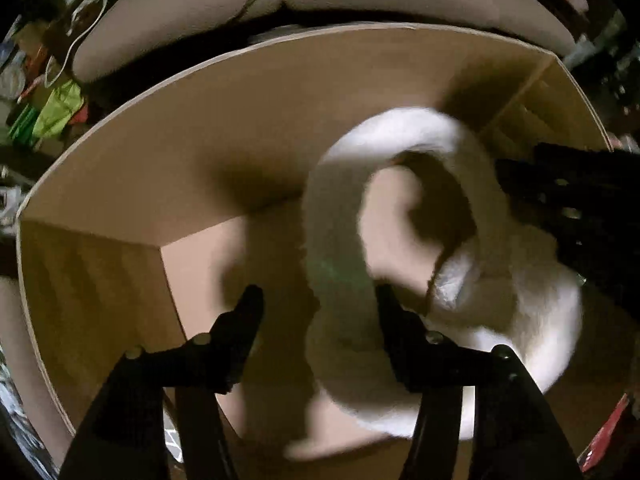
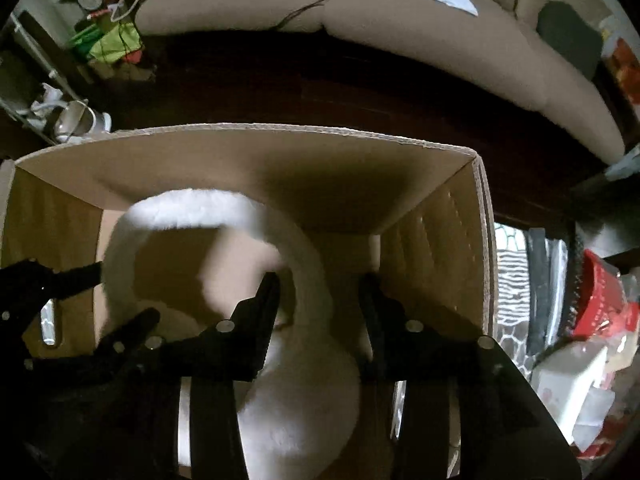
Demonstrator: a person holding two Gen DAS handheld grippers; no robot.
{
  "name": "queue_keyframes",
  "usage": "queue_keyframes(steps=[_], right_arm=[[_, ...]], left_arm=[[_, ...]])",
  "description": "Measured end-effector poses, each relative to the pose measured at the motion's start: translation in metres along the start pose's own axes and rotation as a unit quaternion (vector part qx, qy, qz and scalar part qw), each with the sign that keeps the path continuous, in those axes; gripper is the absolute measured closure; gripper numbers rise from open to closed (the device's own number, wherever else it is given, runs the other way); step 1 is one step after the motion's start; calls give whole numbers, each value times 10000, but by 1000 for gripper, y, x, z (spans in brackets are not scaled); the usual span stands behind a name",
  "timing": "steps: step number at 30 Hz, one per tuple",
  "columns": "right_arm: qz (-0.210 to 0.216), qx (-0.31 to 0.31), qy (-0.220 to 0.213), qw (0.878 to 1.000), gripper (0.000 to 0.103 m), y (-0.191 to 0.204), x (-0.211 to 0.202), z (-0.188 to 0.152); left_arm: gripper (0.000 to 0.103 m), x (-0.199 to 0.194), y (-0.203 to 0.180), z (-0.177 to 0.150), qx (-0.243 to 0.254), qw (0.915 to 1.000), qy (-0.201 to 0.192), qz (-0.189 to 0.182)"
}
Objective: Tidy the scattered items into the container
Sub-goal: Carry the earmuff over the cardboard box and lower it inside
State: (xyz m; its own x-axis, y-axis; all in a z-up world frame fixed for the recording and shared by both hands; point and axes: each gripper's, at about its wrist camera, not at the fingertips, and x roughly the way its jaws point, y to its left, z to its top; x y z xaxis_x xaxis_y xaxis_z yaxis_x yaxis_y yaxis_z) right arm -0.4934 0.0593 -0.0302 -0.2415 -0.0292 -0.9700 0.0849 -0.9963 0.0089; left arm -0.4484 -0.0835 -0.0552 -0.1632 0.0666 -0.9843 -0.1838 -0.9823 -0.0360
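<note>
While both grippers gape, white fluffy item (image 1: 332,240), inside cardboard box (image 1: 168,128)

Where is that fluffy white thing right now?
The fluffy white thing lies curled in a loop inside the cardboard box, toward its right side in the left wrist view, under both open grippers, the left gripper and the right gripper.

We are in a lived-in home sitting room: a beige sofa (image 2: 460,40) spans the top of the frame, with cluttered shelves (image 2: 60,92) of household oddments at upper left.
</note>
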Motion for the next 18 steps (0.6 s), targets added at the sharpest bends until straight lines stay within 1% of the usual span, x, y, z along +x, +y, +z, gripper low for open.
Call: queue_keyframes(steps=[2, 6, 9, 10, 11, 13, 15, 16, 18], right_arm=[[260, 128, -48, 9996, 64, -10, -10, -4], [528, 335, -200, 9978, 64, -27, -42, -21], [649, 399, -303, 9966, 64, -30, -69, -33], [694, 404, -315, 9963, 64, -28, -75, -34], [746, 397, -309, 9959, 64, -28, -81, -36], [780, 335, -159, 9963, 62, -21, -79, -39], [675, 345, 105, 9971, 57, -16, -63, -40], [672, 358, 220, 9969, 57, -14, -54, -39], [630, 326, 433, 9965, 58, -7, -38, -40]], left_arm=[[45, -8, 13, -8, -114, 9998, -5, -158], [45, -39, 24, -20, -251, 9991, -186, -295], [43, -54, 35, -33, -367, 9986, -223, -293], [43, -57, 36, -37, -445, 9983, -183, -323], [42, -60, 25, -31, -535, 9977, -117, -394], [42, -56, 13, -26, -642, 9964, 2, -550], [42, -52, 4, -24, -673, 9963, 66, -530], [42, -51, 1, -28, -734, 9957, 95, -552], [42, -47, -6, -35, -844, 9938, 144, -708]])
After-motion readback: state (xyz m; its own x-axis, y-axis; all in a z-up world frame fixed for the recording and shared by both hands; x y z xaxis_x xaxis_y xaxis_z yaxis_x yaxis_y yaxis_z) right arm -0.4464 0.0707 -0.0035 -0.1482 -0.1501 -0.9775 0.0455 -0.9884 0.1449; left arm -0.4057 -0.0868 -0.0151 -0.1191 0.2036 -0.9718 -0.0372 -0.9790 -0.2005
